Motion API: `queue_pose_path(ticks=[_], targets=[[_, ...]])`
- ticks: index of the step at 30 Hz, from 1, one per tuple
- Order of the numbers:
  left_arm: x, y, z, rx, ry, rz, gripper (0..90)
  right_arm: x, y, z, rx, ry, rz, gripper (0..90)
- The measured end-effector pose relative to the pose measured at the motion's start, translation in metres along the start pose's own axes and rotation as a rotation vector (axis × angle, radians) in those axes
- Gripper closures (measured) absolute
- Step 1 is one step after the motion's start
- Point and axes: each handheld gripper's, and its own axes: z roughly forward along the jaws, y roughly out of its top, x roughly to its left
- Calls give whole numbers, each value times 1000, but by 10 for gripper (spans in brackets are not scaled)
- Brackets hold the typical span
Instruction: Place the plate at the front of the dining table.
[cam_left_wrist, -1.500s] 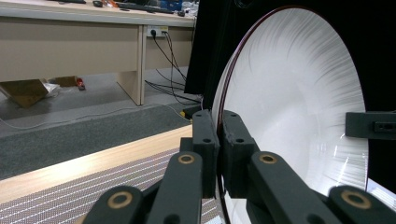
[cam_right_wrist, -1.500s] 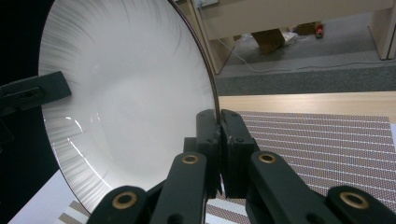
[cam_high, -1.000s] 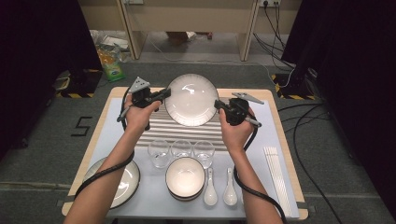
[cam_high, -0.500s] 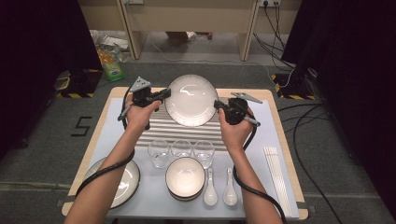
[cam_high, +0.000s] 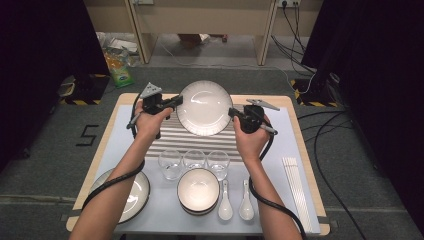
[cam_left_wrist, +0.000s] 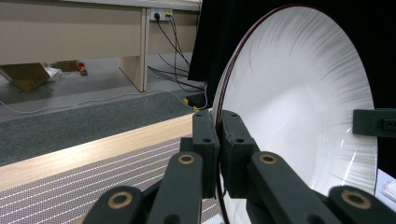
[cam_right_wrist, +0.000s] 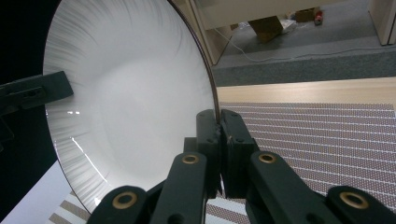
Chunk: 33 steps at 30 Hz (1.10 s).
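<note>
We've got the plate (cam_high: 204, 107) tilted up above the striped mat (cam_high: 197, 142), left gripper (cam_high: 176, 101) and right gripper (cam_high: 234, 113) fingers clamped on opposite rims. Let's lower both hands evenly, or it slips.

Three glasses (cam_high: 194, 161) stand near the striped mat (cam_high: 195, 142), which lies bare beneath the lifted plate (cam_high: 204, 107).

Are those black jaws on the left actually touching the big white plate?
Touching. In the left gripper view the left gripper has its jaws closed on the rim of the white plate, one on each face.
</note>
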Motion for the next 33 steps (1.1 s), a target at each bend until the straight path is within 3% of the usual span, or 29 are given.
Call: queue_pose_path(ticks=[33], targets=[[8,-3,12,33,8,-23,854,-7,2,12,22,-9,2,874]])
